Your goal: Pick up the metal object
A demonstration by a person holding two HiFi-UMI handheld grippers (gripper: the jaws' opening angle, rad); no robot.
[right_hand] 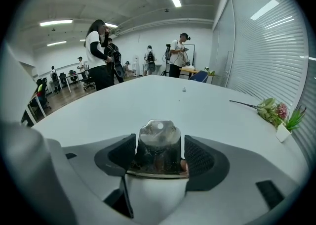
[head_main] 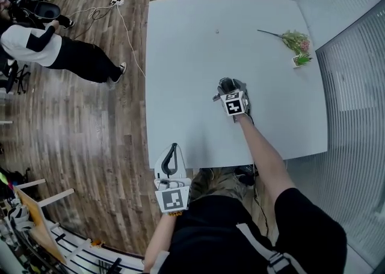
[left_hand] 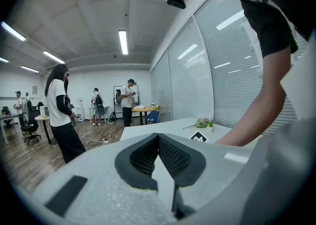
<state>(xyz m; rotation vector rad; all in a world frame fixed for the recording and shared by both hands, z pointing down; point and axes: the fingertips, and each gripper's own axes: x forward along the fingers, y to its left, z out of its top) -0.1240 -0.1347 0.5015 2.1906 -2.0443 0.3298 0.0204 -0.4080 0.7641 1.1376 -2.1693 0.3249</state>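
Note:
The metal object (right_hand: 159, 145) is a shiny flat plate with a small hole near its top, standing upright between my right gripper's jaws. My right gripper (right_hand: 158, 142) rests on the white table (right_hand: 148, 95), its dark pads (right_hand: 200, 159) spread wide on either side of the plate, with a thin gap on the right. In the head view the right gripper (head_main: 231, 87) sits mid-table and hides the plate. My left gripper (head_main: 174, 148) hangs at the table's near edge, off its left corner. Its jaws meet at the tips, with nothing between them (left_hand: 158, 137).
A sprig of artificial flowers (head_main: 296, 41) lies at the table's far right, and a tiny object (head_main: 218, 32) lies at mid-far. A person (head_main: 36, 44) stands on the wood floor to the left, with cables (head_main: 114, 2) nearby. A glass wall with blinds (head_main: 355, 86) runs along the right.

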